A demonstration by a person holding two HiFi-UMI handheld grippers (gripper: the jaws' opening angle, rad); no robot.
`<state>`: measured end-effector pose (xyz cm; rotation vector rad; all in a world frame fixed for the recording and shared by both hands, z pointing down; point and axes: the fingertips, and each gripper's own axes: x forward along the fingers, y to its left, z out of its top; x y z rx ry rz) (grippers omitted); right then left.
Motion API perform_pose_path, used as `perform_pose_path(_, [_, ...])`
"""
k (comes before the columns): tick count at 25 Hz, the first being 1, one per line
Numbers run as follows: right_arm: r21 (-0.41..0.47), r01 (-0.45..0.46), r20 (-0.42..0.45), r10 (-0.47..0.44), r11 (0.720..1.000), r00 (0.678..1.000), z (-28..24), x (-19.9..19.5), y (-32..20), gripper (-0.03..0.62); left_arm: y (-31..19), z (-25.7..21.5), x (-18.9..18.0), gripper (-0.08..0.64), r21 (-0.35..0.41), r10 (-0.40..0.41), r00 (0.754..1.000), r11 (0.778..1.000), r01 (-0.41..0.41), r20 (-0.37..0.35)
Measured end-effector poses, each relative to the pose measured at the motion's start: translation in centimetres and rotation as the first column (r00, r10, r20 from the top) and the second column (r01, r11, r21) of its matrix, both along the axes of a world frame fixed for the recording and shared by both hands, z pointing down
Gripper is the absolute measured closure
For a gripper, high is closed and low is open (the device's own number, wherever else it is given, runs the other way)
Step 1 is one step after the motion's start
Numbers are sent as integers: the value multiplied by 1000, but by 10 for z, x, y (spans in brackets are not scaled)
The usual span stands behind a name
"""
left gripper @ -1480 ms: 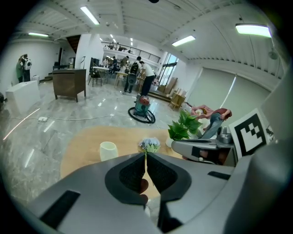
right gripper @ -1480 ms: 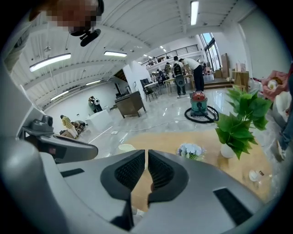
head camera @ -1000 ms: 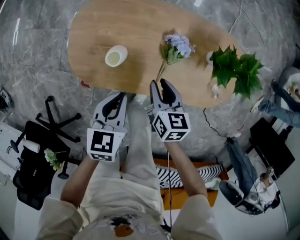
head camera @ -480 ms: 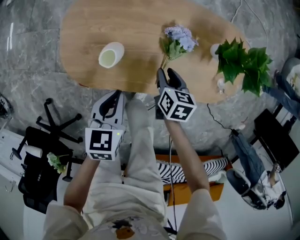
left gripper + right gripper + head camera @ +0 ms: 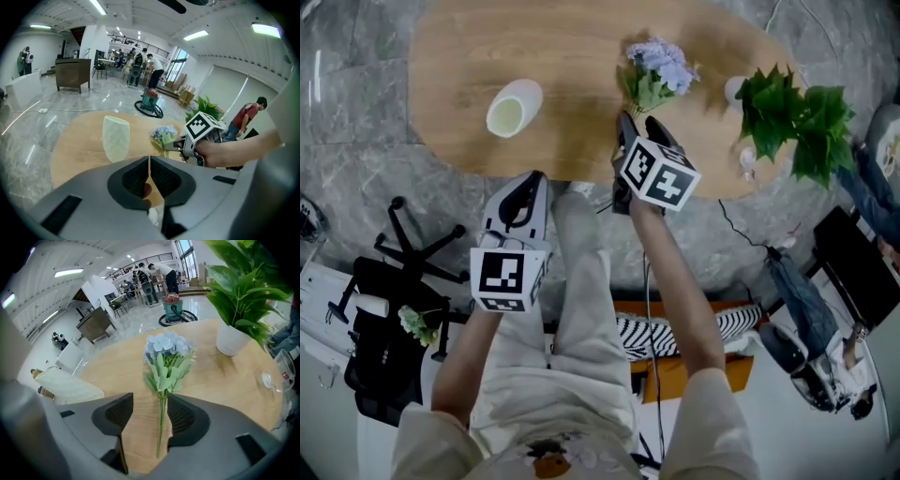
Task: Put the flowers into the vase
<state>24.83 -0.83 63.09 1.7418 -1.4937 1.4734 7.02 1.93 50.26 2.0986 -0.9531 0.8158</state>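
Flowers [image 5: 166, 352]: lying flat on the worktop [image 5: 572, 56], blue heads pointing away from me, thin stem running back toward my right gripper [image 5: 150, 401]. Not in the vase yet.
Right gripper fingers: spread wide, they've just been opening. The stem sits between them with neither pad pressing on it, and it's way closer to one finger than the other.
Left gripper [image 5: 149, 161] fingers: closed together, nothing in them, hanging short of the worktop's near edge.
Risk, off-centre stem: if I close like this, I reckon one finger shoves the stem sideways before the other arrives, and the bunch rolls or skids instead of getting pinched.
Risk, thin stem: it's skinny and flat against the wood, so the fingers could scrape the worktop and close over the top of it. Squeeze too hard and I could crush it.
Risk, top-heavy bunch: grabbing that low on the stem, the heads will probably droop or swing once lifted, which makes hitting the vase mouth harder.
Risk, vase [image 5: 508, 108]: it stands well apart from the flowers, pale and light-looking. A clumsy poke with the stem could tip it, and the left gripper isn't steadying it.
Vase contents: nothing I can see, looks empty.
Plant pot [image 5: 232, 341]: white, holds a leafy green plant, standing beyond the flowers and off to the side. Not part of the job, just something not to clip.
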Motion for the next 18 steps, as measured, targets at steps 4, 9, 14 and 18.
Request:
perform_pose_path(4, [-15,-22,-15,22,1000,1000,6,8,1,371,-3,9,4,538,-6,-10,1000,1000,10,-4])
perform_pose_path(9, [-15,-19,-30,18,1000,999,12,15,-3,370,-1,20,9,538,-26,1,1000,1000,-1,-8])
perform_pose_path(14, [-44,-46,4,46,998,999,27,22,-7,370,-2,24,10,538,-31,-2,1000,1000,1,-11])
perform_pose_path(18, [-69,-44,1,45,997,999,35,30,-11,370,-3,25,9,538,-28,-27,1000,999,27,-9])
